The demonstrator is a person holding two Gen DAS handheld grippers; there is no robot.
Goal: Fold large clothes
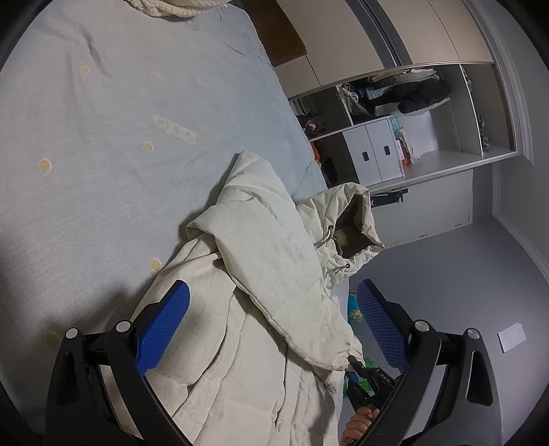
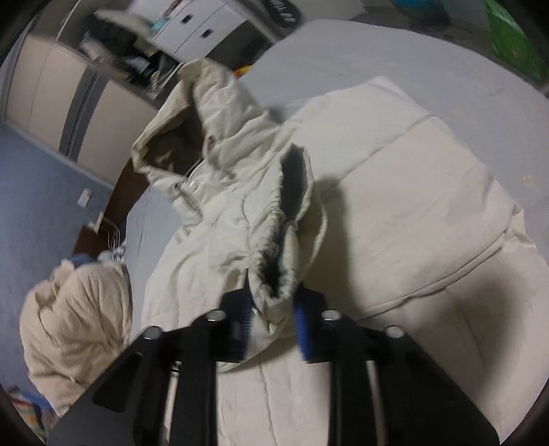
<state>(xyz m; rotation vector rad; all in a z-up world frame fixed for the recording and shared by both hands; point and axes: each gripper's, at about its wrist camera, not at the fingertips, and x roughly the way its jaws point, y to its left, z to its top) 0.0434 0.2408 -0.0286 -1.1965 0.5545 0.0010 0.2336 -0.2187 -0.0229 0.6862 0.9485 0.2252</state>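
Right tool [image 2: 272, 329] pinches the cream jacket's [image 2: 394, 192] cuff over the grey-blue bed [image 1: 103, 120]; left tool [image 1: 274, 329] spread.

Far left: we see bare bedsheet [image 1: 103, 120], free to pass.
Near middle: the cream coat [image 1: 247, 308] fills our path.
Far edge: a knitted blanket [image 1: 171, 8] blocks.
Right: open floor [image 1: 463, 274] beside the bed.

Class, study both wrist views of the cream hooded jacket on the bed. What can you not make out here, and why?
- Jacket hem: left wrist view, cut off by the bottom edge.
- Sleeve cuff inside the right gripper: right wrist view, motion blur.
- Shelf contents: left wrist view, too small.
- Person's hand: behind the left gripper's finger.
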